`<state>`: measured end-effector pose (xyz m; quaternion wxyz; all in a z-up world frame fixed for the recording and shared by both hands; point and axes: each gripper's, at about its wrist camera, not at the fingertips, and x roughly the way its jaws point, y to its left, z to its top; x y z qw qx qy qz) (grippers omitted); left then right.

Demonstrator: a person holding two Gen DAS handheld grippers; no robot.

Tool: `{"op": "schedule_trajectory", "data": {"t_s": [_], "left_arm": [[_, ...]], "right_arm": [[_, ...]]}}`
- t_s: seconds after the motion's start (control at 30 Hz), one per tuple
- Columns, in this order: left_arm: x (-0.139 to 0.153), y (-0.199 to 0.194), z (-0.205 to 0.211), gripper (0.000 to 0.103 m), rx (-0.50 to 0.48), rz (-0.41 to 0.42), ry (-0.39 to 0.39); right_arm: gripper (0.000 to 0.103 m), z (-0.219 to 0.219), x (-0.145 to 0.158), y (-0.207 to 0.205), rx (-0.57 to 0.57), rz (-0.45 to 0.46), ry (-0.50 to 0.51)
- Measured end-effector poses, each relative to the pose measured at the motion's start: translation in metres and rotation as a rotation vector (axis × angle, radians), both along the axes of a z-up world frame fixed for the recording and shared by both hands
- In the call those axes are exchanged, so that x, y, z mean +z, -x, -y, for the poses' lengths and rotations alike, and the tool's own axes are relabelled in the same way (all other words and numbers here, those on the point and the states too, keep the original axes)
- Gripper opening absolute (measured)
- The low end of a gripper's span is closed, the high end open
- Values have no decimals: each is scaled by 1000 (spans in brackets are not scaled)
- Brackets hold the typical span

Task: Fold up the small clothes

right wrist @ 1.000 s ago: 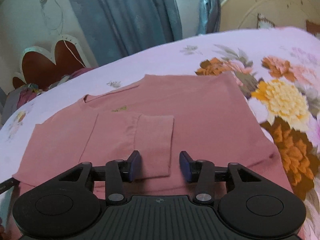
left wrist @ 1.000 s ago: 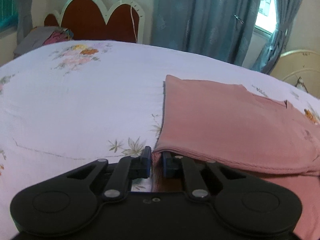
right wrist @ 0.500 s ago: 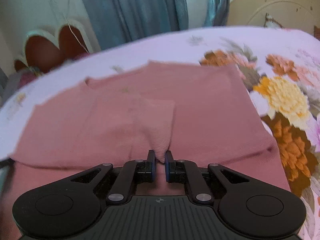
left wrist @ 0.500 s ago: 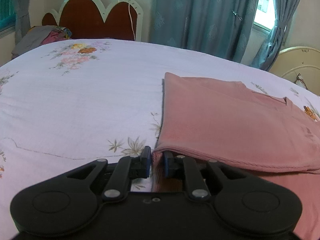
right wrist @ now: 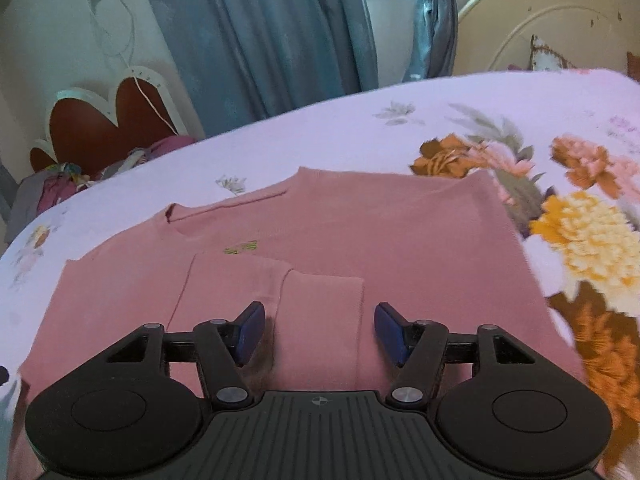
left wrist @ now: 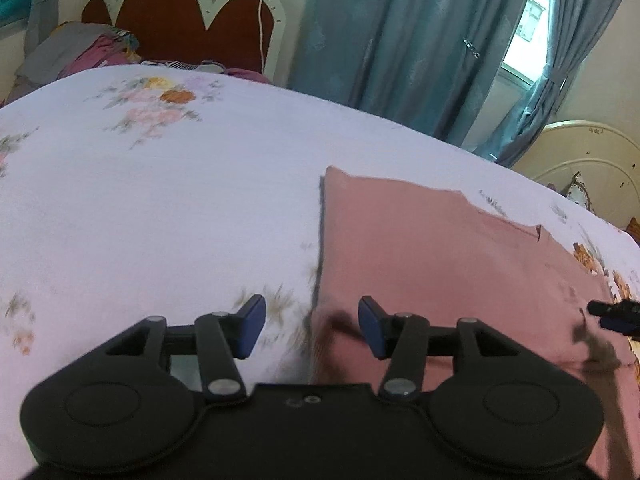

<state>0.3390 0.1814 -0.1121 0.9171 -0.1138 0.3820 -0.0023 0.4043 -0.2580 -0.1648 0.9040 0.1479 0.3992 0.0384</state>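
Note:
A pink long-sleeved top (right wrist: pixel 360 232) lies flat on the bed, both sleeves folded in over its front. In the left wrist view the top (left wrist: pixel 440 264) shows its folded left edge. My left gripper (left wrist: pixel 312 328) is open and empty above that edge's near corner. My right gripper (right wrist: pixel 320 332) is open and empty, its fingers on either side of a folded sleeve cuff (right wrist: pixel 320 320). The right gripper's tip shows at the right edge of the left wrist view (left wrist: pixel 616 312).
The white floral bedsheet (left wrist: pixel 160 200) spreads wide to the left of the top. A headboard (left wrist: pixel 180 16) and a heap of clothes (left wrist: pixel 80 52) sit at the far end. Blue curtains (left wrist: pixel 400 40) hang behind. A cream bed frame (right wrist: pixel 540 28) stands at the right.
Both grippers have opened and let go of the top. The left one released the folded edge, the right one released the sleeve cuff. Both have lifted slightly.

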Motion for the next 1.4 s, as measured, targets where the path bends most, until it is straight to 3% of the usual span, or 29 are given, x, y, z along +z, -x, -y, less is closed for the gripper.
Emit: {"op": "schedule_trajectory", "data": {"t_s": [0.17,0.2,0.23,0.37,0.47,0.6,0.63,0.7,0.77,0.83,0.9,1.17,1.4], "left_arm": [[-5,-46,12,51,-24,-2,27],[-8,-57,15,50,-28,-7,39],[-11,-67,16,49,-34,-15,54],[-27,-102,18,47,-10,-47,80],[-32,-121,18,45,-8,-47,74],[-44,-137,15,29,22,-48,48],[-44,-138,14,21,28,-40,39],[-45,-139,15,16,30,-26,20],[-46,-138,17,15,31,-12,6],[-47,-136,20,15,27,4,-16],[-47,-135,21,15,29,9,-20],[-46,-135,23,16,26,10,-29],[-44,-135,25,20,22,-1,-54]], "right_arm": [[60,-5,-10,-12,-20,-16,3],[45,-7,-9,-13,-12,-17,3],[39,-8,-9,-13,-5,-19,0],[34,-9,-10,-14,2,-20,6],[9,-9,-8,-13,8,-13,2],[8,-12,-5,-11,20,8,26],[8,-13,-2,-10,23,26,38],[8,-16,8,-5,34,90,85],[8,-19,13,-2,40,137,155],[8,-19,3,-8,38,93,198],[8,-13,-13,-14,26,16,175],[9,-10,10,-6,8,108,169],[9,-16,15,-2,23,107,168]]}}
